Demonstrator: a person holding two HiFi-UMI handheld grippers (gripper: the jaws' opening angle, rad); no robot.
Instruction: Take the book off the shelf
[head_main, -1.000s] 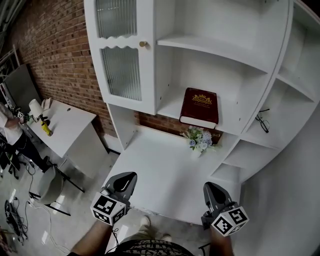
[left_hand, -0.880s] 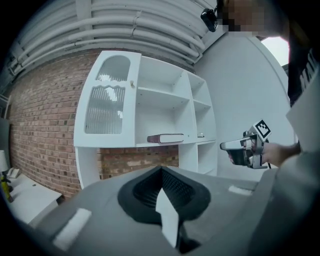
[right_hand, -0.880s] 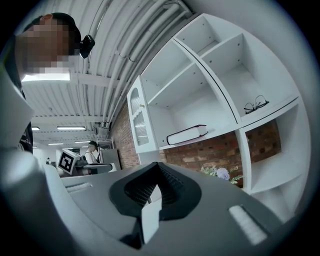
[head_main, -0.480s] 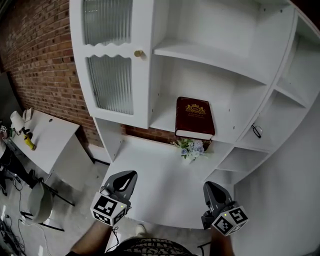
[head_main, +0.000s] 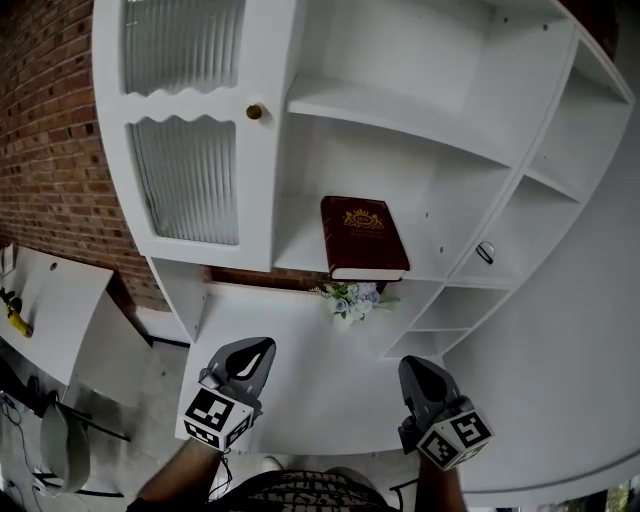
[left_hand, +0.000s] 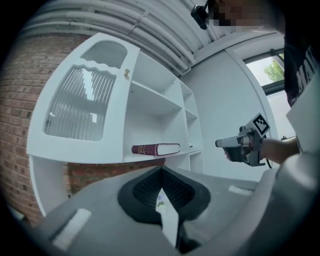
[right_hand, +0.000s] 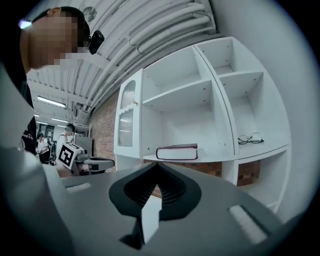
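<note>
Two closed, empty jaw pairs: my left gripper and right gripper hang level over the white bench, well short of the shelf. The dark red book lies flat there, above a small posy. Only the right gripper view shows the spectacles clearly, one compartment over.

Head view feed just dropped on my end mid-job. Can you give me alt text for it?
A dark red book lies flat on the middle shelf of a white shelf unit, above a small flower bunch. The left gripper and right gripper hover near the bottom edge, well short of it, both empty.
</note>
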